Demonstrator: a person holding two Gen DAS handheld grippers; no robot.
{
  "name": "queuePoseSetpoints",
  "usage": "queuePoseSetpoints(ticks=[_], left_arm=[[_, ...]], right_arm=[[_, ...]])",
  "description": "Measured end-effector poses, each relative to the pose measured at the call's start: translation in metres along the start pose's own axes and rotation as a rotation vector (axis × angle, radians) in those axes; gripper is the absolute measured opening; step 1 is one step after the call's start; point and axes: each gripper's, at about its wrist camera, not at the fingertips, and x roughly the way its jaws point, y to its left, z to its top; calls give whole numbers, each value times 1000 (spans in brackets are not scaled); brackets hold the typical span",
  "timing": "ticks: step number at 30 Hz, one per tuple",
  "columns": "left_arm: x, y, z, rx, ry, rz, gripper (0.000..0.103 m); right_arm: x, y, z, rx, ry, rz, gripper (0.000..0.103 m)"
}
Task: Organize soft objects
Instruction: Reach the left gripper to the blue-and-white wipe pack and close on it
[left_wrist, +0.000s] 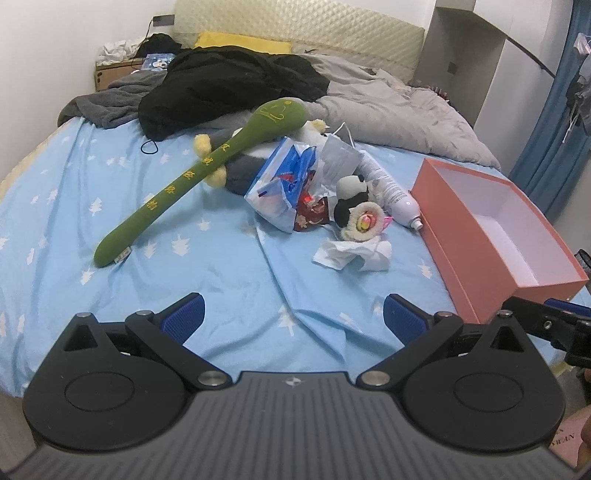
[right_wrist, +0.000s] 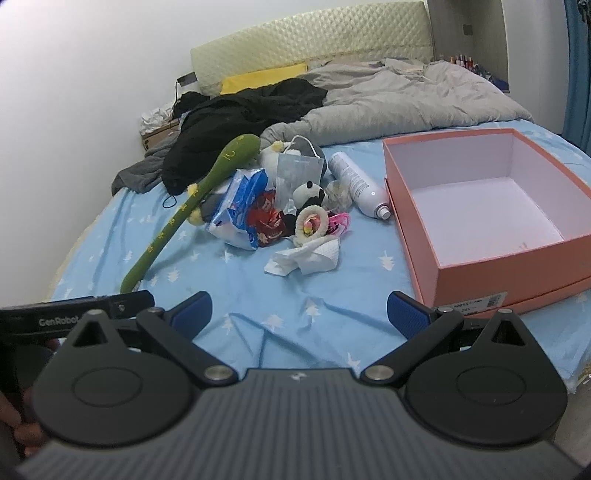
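A pile lies mid-bed: a long green plush stick (left_wrist: 207, 173) (right_wrist: 192, 206) across a grey plush toy (left_wrist: 242, 168), a small panda plush (left_wrist: 351, 195) (right_wrist: 309, 194), a blue tissue pack (left_wrist: 284, 181) (right_wrist: 240, 210), a white spray bottle (left_wrist: 391, 188) (right_wrist: 360, 186) and crumpled tissue (left_wrist: 354, 254) (right_wrist: 306, 256). An open pink box (left_wrist: 461, 240) (right_wrist: 417, 221) stands empty at the right. My left gripper (left_wrist: 293, 314) is open and empty, above the sheet in front of the pile. My right gripper (right_wrist: 299, 310) is open and empty, near the box's front corner.
The bed has a light blue sheet (left_wrist: 110, 221) (right_wrist: 332, 295). A black garment (left_wrist: 229, 88) (right_wrist: 243, 110) and a grey duvet (left_wrist: 399, 107) (right_wrist: 406, 99) lie behind the pile. A cardboard box (left_wrist: 114, 72) stands at the far left. Blue curtains (left_wrist: 554, 122) hang at the right.
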Motion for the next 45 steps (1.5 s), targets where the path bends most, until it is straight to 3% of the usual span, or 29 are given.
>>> queuePoseSetpoints(ticks=[16,28,31,33,34,35,36,40,45], left_arm=[[104,28,28,-45,28,19,103],[189,48,51,-77,1,-20,103],[207,52,56,-94,11,-45,103],[217,53,59,-98,12,-49,103],[221,53,60,-98,9,-52,103],[226,54,62,-98,7,-56,103],[230,54,63,-98,6,-60,103],[248,57,71,-100,4,-74,103],[261,60,78,-122,-32,-103,96]], right_arm=[[82,-5,22,-13,42,25,101],[163,-13,38,-69,-6,2,101],[180,-17,42,-32,-8,54,101],[189,-16,44,-28,-21,36,101],[195,-17,46,-29,-23,44,99],[200,-17,48,-23,-23,48,88],[205,-17,50,-13,-16,37,69],[231,-24,56,34,30,-2,63],[253,-29,59,58,46,-22,36]])
